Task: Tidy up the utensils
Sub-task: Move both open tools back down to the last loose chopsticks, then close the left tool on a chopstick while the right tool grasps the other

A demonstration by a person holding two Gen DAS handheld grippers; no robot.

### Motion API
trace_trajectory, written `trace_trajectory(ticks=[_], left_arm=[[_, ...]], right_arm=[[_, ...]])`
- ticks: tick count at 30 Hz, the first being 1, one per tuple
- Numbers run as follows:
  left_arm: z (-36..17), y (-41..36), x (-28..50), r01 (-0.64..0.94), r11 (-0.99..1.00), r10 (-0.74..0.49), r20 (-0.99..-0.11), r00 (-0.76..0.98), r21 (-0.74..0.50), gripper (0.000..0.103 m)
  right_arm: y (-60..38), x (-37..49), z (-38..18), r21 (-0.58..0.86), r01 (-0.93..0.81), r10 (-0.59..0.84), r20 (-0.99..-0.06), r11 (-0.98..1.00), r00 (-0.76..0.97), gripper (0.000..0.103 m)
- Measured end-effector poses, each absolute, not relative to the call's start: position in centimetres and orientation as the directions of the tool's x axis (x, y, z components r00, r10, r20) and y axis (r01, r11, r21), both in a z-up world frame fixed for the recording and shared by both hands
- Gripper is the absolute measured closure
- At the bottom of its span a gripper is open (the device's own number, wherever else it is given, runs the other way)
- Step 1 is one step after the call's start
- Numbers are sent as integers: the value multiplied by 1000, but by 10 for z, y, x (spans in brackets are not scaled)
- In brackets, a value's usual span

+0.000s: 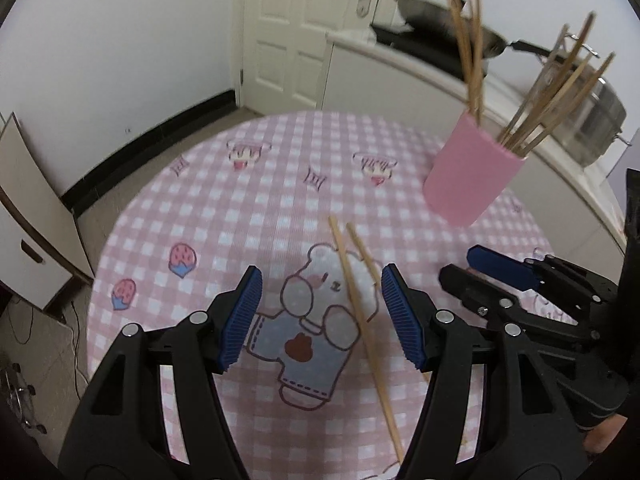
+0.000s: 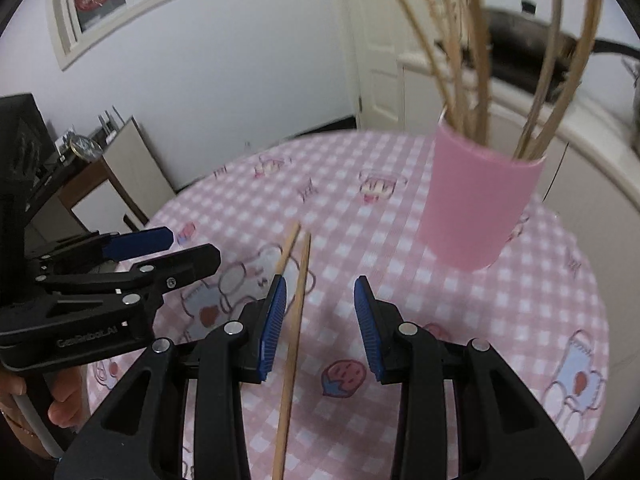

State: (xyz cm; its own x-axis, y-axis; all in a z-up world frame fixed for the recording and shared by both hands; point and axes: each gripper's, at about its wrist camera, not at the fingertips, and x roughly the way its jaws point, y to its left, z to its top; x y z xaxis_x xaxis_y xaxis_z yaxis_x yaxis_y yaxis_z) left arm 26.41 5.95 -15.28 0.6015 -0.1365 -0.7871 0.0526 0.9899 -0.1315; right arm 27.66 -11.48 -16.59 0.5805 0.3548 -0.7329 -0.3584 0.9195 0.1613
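Observation:
Two wooden chopsticks lie side by side on the round table with the pink checked cloth. My left gripper is open above them, with the sticks between its blue pads. My right gripper is open, and one chopstick lies between its pads near the left one; the other chopstick passes behind that pad. A pink cup holding several chopsticks stands at the far right of the table; it also shows in the right wrist view. Each gripper shows in the other's view.
A white counter with a black wok and a steel pot runs behind the table. A white door stands at the back. A low cabinet stands on the floor to the left.

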Motion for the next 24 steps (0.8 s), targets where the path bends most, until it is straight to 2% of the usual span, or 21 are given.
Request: trace_trajectory(ticks=[13,16,18,24], left_arm=[[-185,69,293,11,991,-117,-844,523,-131,41],[-187,66,296,18,990,-129,-847,515,-140,41],[-187,61,299,25,990,-133,-849,512,-140,41],[-190,46,308,44,990,-136,-856,499,-131,41]], right_arm=[[-94,305,-199,116,-392,304,-833,913,461,70],[-92,307,-198,84,-401,281,-840,912,464,80],[-92,308,-199,75,-411,277,-843,909,460,94],[-109,312,-200,80,-400,276,-844,913,460,97]])
